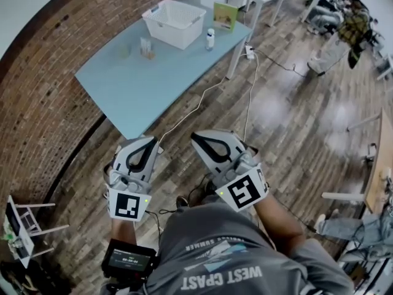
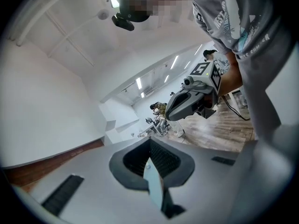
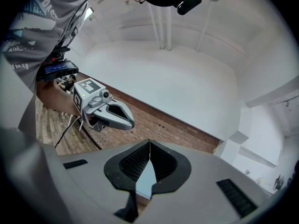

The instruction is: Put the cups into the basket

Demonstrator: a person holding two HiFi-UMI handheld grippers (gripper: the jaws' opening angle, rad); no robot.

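Observation:
In the head view a white slatted basket point(image 1: 175, 21) stands at the far end of a light blue table point(image 1: 141, 94). Two small clear cups point(image 1: 124, 51) point(image 1: 147, 47) stand on the table, left of the basket. My left gripper point(image 1: 151, 142) and right gripper point(image 1: 198, 138) hover side by side over the wooden floor, short of the table's near corner. Both are shut with nothing between the jaws. The left gripper view shows its own jaws point(image 2: 149, 143) closed and the right gripper point(image 2: 171, 115) beside them. In the right gripper view its own jaws point(image 3: 149, 144) meet at the tips, with the left gripper point(image 3: 131, 123) beside them.
A small white bottle point(image 1: 210, 39) and a green book point(image 1: 225, 15) stand right of the basket. White cables point(image 1: 202, 97) run from the table down across the floor. A brick wall point(image 1: 37, 91) curves along the left. A seated person point(image 1: 350, 17) is at the far right.

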